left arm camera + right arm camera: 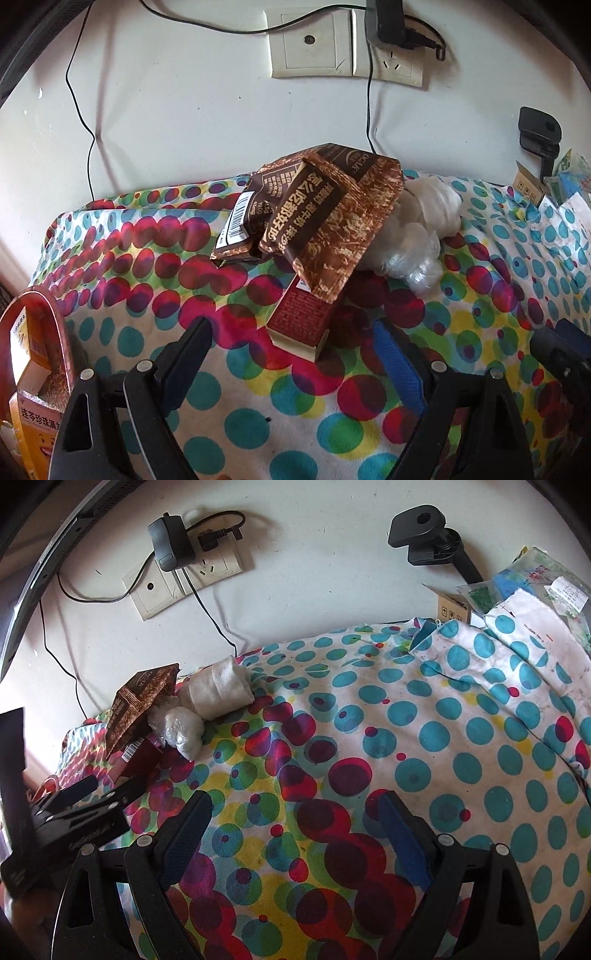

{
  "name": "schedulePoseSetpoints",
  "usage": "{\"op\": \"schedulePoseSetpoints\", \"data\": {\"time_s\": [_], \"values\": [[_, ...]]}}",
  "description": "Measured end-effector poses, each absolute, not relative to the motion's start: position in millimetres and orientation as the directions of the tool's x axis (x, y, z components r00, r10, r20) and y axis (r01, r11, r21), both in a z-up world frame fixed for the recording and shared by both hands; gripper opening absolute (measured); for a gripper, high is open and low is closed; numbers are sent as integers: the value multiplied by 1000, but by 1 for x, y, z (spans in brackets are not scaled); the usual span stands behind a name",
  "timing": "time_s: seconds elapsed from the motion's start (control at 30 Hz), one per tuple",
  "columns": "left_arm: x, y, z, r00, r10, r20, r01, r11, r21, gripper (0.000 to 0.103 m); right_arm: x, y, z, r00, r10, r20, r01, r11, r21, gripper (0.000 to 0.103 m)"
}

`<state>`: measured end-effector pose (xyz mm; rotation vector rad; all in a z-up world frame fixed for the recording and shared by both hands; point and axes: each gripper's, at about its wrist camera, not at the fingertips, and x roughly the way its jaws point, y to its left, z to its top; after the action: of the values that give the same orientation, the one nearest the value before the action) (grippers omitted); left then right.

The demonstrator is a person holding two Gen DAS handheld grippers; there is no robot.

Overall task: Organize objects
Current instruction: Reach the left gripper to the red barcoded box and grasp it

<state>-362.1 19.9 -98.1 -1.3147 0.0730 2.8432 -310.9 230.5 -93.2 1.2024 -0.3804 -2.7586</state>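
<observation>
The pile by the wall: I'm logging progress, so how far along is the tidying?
Early. Done: a yellow box already sits in the container at the left edge. In hand: nothing; the left gripper is open, facing the red box, and the right gripper is opening over bare cloth. Left: brown wrappers, plastic bag, white roll.

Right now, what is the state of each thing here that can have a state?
Left gripper: open, empty.
Right gripper: open, empty.
Red box: closed, lying partly under the wrapper.
Brown wrapper: crumpled, on top of the box.
Plastic bag: scrunched up.
Black adapter: plugged in.
</observation>
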Motion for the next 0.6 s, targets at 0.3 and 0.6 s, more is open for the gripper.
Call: {"op": "schedulePoseSetpoints", "data": {"time_s": [0.3,0.6], "values": [[-379,24,-104,-635,-4,-772,-24,-999,24,44,-310,231,-92,-690,-196,-697,-1,-962,272,90],[-357,19,-93,-660,19,-751,-12,-1000,-15,28,-309,231,-91,-691,-191,-697,0,-965,264,90]]}}
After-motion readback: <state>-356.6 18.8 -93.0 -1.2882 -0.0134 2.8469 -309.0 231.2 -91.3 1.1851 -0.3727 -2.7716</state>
